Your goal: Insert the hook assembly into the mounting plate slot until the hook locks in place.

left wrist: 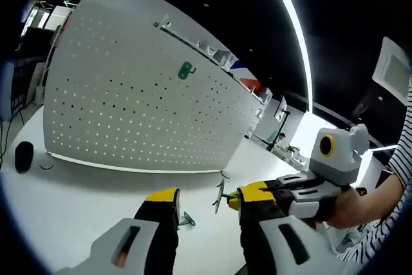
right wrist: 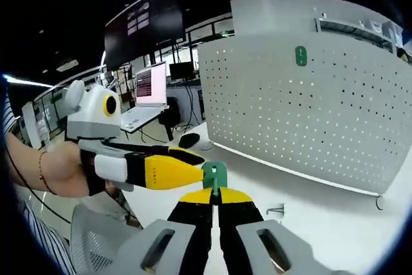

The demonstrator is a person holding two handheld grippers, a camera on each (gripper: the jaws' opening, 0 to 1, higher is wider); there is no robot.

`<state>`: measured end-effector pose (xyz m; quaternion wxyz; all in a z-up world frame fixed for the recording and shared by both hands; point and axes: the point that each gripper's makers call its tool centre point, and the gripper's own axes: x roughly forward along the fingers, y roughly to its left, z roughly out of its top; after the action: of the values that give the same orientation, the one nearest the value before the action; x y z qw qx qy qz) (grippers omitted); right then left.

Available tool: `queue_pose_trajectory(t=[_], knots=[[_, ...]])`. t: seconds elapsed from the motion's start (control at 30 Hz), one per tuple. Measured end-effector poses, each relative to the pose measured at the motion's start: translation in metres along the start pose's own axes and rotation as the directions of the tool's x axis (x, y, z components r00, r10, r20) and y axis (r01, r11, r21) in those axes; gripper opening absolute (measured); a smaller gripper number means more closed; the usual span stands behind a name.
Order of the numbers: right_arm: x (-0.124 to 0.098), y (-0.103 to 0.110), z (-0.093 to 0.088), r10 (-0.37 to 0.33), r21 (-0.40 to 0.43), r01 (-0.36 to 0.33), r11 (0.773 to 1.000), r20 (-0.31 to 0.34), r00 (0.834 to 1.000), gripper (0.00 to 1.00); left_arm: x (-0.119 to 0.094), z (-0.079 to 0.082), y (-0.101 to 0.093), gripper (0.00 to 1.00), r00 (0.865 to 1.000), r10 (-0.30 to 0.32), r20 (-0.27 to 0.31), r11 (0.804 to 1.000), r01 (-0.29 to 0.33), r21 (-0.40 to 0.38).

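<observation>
While the right claw (right wrist: 214,192) pinches a green hook (right wrist: 214,175) over the bench (right wrist: 335,223), the left claw (left wrist: 206,204) is wide open, holding nothing. One hook (right wrist: 300,55) already sits on the pegboard (right wrist: 309,114); this one isn't in.

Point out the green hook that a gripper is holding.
The held hook, pinched in the right gripper; the board hook hangs on the pegboard, untouched.
</observation>
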<state>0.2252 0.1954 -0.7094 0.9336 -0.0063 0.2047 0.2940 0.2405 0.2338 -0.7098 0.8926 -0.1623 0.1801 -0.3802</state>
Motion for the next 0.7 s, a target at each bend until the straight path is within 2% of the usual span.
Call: queue_pose_trajectory(t=[0.13,0.27,0.37,0.43,0.5,0.6,0.7], knots=[[0.002,-0.003,0.012,-0.02,-0.011,0.02,1.0,0.039,0.999,0.0,-0.009,0.001,0.006,0.54,1.0,0.007,0.012,1.0,-0.007,-0.021],[0.006,-0.006,0.021,-0.034,0.0,0.034,0.999,0.065,0.997,0.0,-0.013,-0.005,0.011,0.68,0.999,0.039,0.01,0.999,-0.039,-0.006],[0.008,-0.012,0.028,-0.061,0.068,0.054,0.996,0.105,0.993,0.0,-0.015,-0.008,0.0,0.75,1.0,0.015,0.008,1.0,-0.015,-0.005],[0.009,-0.017,0.029,-0.085,0.063,0.078,0.995,0.114,0.99,0.0,-0.016,-0.01,-0.006,0.8,1.0,0.01,0.003,1.0,-0.01,0.017],[0.011,-0.02,0.029,-0.098,0.067,0.09,0.994,0.115,0.989,0.0,-0.017,-0.016,-0.01,0.86,1.0,0.017,-0.02,0.998,-0.016,0.06],[0.014,-0.022,0.031,-0.121,0.047,0.116,0.992,0.126,0.985,0.0,-0.018,-0.03,-0.01,0.87,0.997,0.036,-0.061,0.993,-0.029,0.112],[0.015,-0.025,0.032,-0.139,0.049,0.133,0.99,0.135,0.981,0.0,-0.019,-0.04,-0.007,0.91,0.997,0.038,-0.068,0.997,-0.033,0.068]])
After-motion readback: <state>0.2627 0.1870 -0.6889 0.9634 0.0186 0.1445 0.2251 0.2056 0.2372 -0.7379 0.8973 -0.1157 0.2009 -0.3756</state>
